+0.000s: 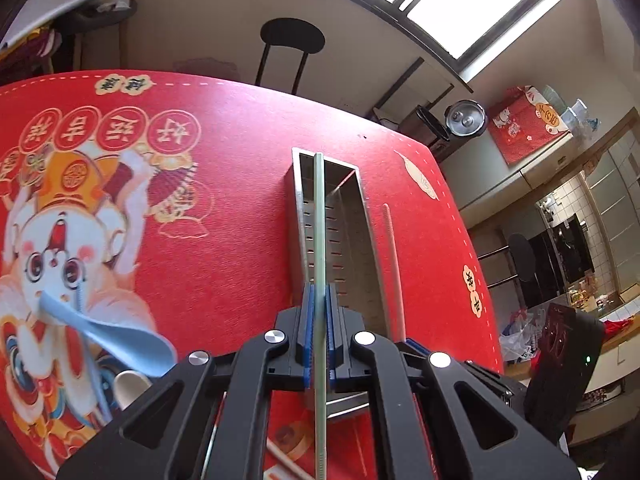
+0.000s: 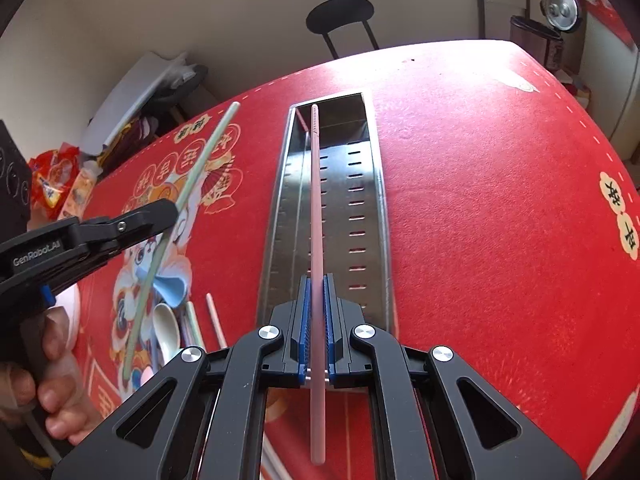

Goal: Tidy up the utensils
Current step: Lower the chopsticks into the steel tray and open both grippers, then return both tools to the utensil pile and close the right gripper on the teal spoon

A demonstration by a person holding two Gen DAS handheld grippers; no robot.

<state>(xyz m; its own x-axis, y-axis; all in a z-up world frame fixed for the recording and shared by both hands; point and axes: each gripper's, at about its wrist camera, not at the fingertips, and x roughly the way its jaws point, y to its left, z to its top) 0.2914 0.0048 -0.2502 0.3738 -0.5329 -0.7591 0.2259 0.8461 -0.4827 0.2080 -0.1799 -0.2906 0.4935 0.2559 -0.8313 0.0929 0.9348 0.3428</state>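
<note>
A long perforated steel utensil tray [image 2: 360, 200] lies on the red printed mat [image 2: 480, 200]. My right gripper [image 2: 317, 284] is shut on a pink chopstick [image 2: 316, 200] that runs lengthwise above the tray. My left gripper [image 1: 319, 292] is shut on a pale green chopstick [image 1: 319, 220], held over the tray's left wall [image 1: 298, 208]. Seen from the right wrist, the left gripper [image 2: 170, 210] and its green chopstick [image 2: 204, 156] hover left of the tray, with a hand on the handle. The pink chopstick [image 1: 394, 264] shows right of the tray in the left wrist view.
A white spoon [image 2: 166, 328], a blue spoon [image 2: 172, 288] and loose chopsticks [image 2: 216, 324] lie on the mat left of the tray. Snack packets [image 2: 52, 180] sit at the far left edge. A black stool [image 2: 340, 16] stands beyond the table's far edge.
</note>
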